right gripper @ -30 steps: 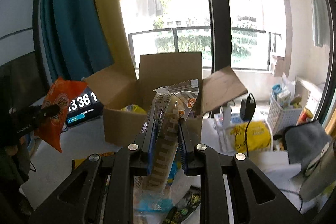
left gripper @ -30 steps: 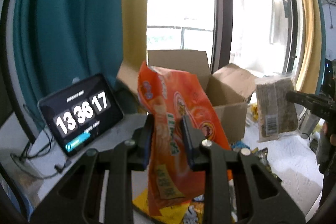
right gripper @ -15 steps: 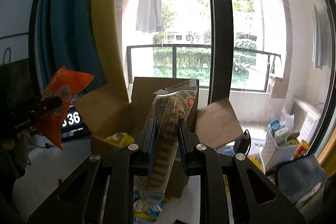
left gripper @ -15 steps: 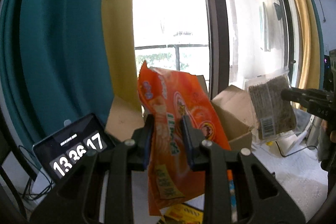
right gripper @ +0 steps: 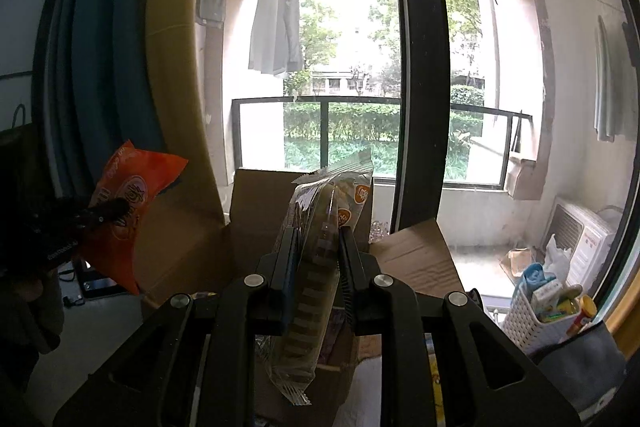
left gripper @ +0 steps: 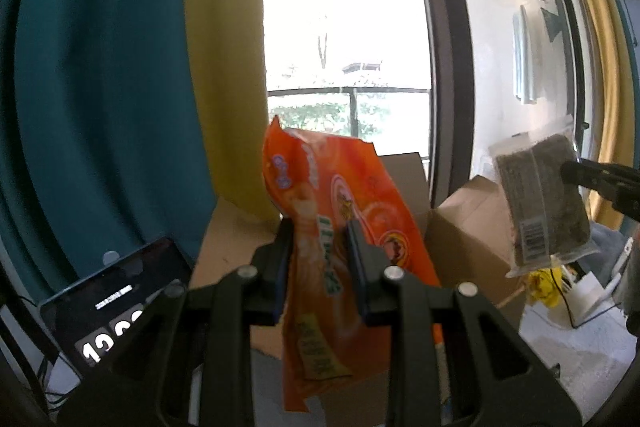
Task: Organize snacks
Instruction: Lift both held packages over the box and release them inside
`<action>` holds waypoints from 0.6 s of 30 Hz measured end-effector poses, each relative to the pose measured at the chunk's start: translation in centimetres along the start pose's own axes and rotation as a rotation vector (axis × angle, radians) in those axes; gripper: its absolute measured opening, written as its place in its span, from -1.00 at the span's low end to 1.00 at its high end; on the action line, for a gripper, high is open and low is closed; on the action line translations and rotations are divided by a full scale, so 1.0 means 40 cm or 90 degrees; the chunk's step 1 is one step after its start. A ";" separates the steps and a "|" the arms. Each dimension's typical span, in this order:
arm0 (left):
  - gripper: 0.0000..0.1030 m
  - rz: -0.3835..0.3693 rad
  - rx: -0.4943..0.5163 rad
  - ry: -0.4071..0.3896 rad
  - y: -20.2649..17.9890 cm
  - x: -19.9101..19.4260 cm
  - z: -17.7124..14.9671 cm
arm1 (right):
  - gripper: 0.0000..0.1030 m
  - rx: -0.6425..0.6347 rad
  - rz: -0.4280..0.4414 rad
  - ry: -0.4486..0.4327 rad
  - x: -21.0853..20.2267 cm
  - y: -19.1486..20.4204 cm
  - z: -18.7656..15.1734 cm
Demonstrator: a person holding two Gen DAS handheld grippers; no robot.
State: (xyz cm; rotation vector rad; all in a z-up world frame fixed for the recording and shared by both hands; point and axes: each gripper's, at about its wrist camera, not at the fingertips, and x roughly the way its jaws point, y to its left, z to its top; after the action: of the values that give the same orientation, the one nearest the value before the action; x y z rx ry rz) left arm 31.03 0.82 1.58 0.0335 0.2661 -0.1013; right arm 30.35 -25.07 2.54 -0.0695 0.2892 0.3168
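My left gripper (left gripper: 318, 259) is shut on an orange snack bag (left gripper: 340, 219) that hangs upright between its pads, just in front of an open cardboard box (left gripper: 464, 247). My right gripper (right gripper: 316, 259) is shut on a clear packet of wafers (right gripper: 320, 247), held upright over the same cardboard box (right gripper: 260, 211). Each view shows the other hand's load: the clear packet (left gripper: 540, 207) at the right of the left wrist view, the orange bag (right gripper: 128, 211) at the left of the right wrist view. The inside of the box is hidden.
A tablet with a clock display (left gripper: 108, 307) stands left of the box. Teal and yellow curtains (left gripper: 120, 67) hang behind, beside a dark window post (right gripper: 416, 67). A white basket of small items (right gripper: 548, 311) sits at the right. A person's hand (right gripper: 32, 291) holds the left gripper.
Both grippers have moved toward the box and risen a little, each keeping its packet. The box looms larger, and the tablet has slid down and left in the left wrist view.
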 end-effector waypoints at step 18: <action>-0.47 -0.003 0.002 0.039 -0.003 0.234 0.026 | -0.59 0.000 0.009 0.017 0.204 0.018 0.012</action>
State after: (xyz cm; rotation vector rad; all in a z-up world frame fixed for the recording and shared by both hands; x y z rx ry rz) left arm 40.29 -0.23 0.09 0.0396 0.3273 -0.1063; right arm 37.67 -21.91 0.63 -0.0727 0.3168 0.3297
